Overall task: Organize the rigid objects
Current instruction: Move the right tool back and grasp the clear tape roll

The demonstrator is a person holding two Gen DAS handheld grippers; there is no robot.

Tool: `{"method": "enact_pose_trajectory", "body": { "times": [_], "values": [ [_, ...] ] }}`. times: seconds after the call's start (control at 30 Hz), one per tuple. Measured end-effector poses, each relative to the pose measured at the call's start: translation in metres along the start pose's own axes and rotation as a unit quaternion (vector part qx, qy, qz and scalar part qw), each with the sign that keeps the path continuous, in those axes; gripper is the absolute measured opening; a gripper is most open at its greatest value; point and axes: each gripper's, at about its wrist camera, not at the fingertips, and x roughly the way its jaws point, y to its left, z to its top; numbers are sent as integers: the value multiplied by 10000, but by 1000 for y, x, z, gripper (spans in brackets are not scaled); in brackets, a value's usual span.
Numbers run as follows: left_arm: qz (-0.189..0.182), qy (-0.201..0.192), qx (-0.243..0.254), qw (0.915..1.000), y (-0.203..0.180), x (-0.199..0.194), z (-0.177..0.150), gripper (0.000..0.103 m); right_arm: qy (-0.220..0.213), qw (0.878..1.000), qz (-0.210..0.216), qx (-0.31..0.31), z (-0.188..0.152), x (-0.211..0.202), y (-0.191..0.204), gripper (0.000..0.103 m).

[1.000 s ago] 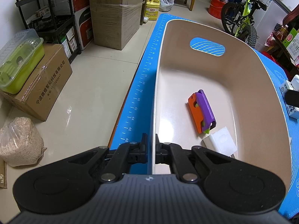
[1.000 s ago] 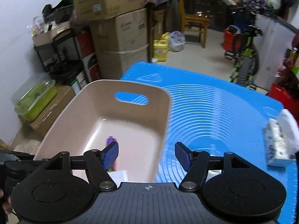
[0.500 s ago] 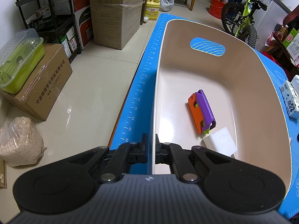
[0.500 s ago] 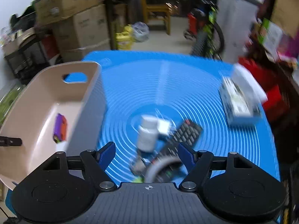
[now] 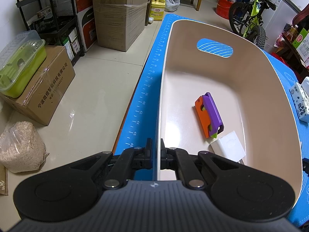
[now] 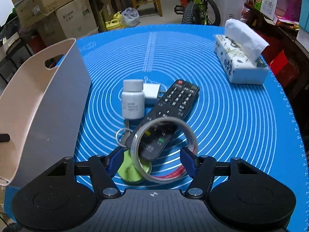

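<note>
Left hand-held gripper (image 5: 156,150) is pinching the bin (image 5: 251,89) wall. Right hand-held gripper (image 6: 152,161), jaws just narrowing, straddles the tape roll (image 6: 164,148) leaning on the remote (image 6: 170,116); squeezing could drag both.

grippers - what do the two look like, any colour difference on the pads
Both share one build: a grey ribbed body, two rounded black lobes, black linkage arms with silver rivets, and a small crosshair mark at the centre. The left gripper has black fingertips; the right gripper has blue pads. No cables or sleeves show.
</note>
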Motion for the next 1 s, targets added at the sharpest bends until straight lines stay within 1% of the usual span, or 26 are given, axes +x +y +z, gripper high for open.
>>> {"method": "enact_pose_trajectory", "body": {
  "times": [0.1, 0.17, 0.27, 0.37, 0.4, 0.43, 0.47, 0.6, 0.63, 0.77, 0.9, 1.0],
  "values": [
    [-35, 4, -31, 10000, 3, 0, 0, 8, 45, 9999, -46, -102, -3, 4, 5, 65],
    [-40, 3, -37, 10000, 3, 0, 0, 8, 74, 9998, -41, -160, -5, 7, 9, 58],
    [-22, 1, -18, 10000, 2, 0, 0, 8, 114, 9997, 9, -211, -6, 9, 13, 51],
    [-31, 0, -38, 10000, 2, 0, 0, 9, 132, 9995, -83, -268, -7, 11, 16, 49],
    [-27, -2, -40, 10000, 0, 0, 0, 9, 140, 9995, -89, -278, -7, 12, 17, 46],
    [-25, -3, -38, 10000, 0, 0, 0, 9, 143, 9995, -77, -279, -7, 13, 17, 41],
    [-25, -3, -36, 10000, 0, 0, 0, 10, 142, 9995, -67, -278, -6, 14, 16, 39],
    [-28, -1, -51, 10000, 0, 0, 0, 11, 163, 9994, -29, -309, -6, 19, 18, 34],
    [-31, 1, -58, 10000, 0, 0, 0, 11, 168, 9993, -22, -326, -7, 20, 18, 30],
    [-23, 0, -48, 10000, 0, -1, 1, 11, 115, 9992, 30, -388, -8, 17, 20, 23],
    [-22, 0, -48, 10000, 0, -1, 1, 11, 43, 9993, 159, -329, -8, 11, 20, 20],
    [-20, -2, -41, 10000, 0, -1, 1, 11, -64, 9994, 129, -324, -8, 6, 21, 18]
  ]
}}
